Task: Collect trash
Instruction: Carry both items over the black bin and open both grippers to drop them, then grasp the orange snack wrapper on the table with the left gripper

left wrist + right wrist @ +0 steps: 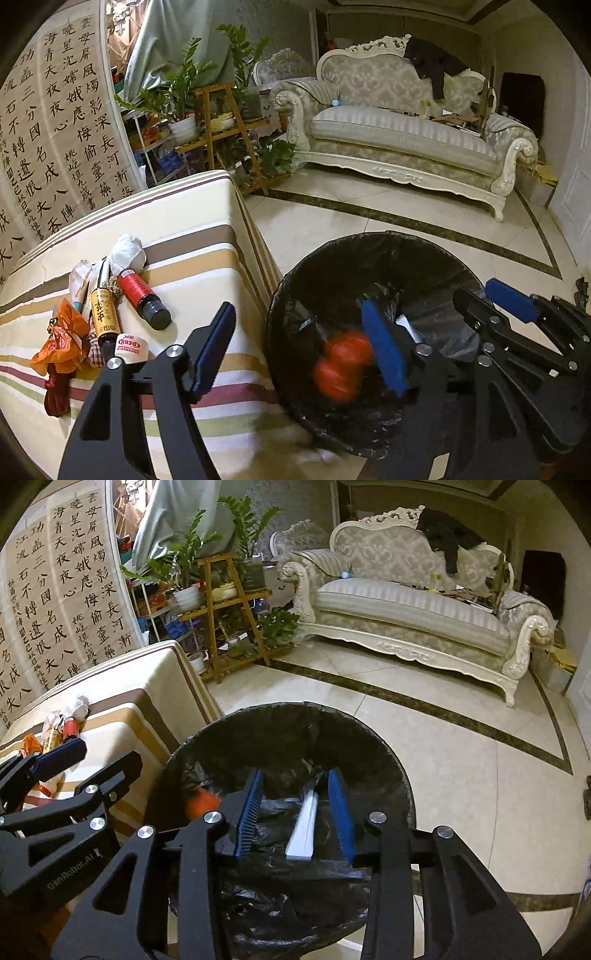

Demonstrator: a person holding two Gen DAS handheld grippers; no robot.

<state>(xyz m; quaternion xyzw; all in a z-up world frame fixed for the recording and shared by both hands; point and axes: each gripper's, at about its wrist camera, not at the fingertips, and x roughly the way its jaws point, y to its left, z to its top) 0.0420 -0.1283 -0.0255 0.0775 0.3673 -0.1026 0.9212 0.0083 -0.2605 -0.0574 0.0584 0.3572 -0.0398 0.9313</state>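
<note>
**Black-lined bin beneath both your grippers**

Left wrist view: your left gripper (299, 350) hangs with fingers apart and nothing between them, above the trash bin (443, 258), where a blurred orange-red item (343, 363) sits. More trash (107, 310) lies heaped on the striped table (207, 229).

Right wrist view: your right gripper (295, 812) is parted over the bin (384, 753); a white strip (304, 829) lies free between its fingers.

Large black brush-written Chinese characters, among them 風, 深, 長, 河 and 國, are carried in columns by the beige calligraphy wall hanging (55, 122). "GenRobot.AI" is printed on the black plastic gripper arm (70, 873). Lettering on the small white-and-red jar (131, 349) cannot be read with certainty
</note>
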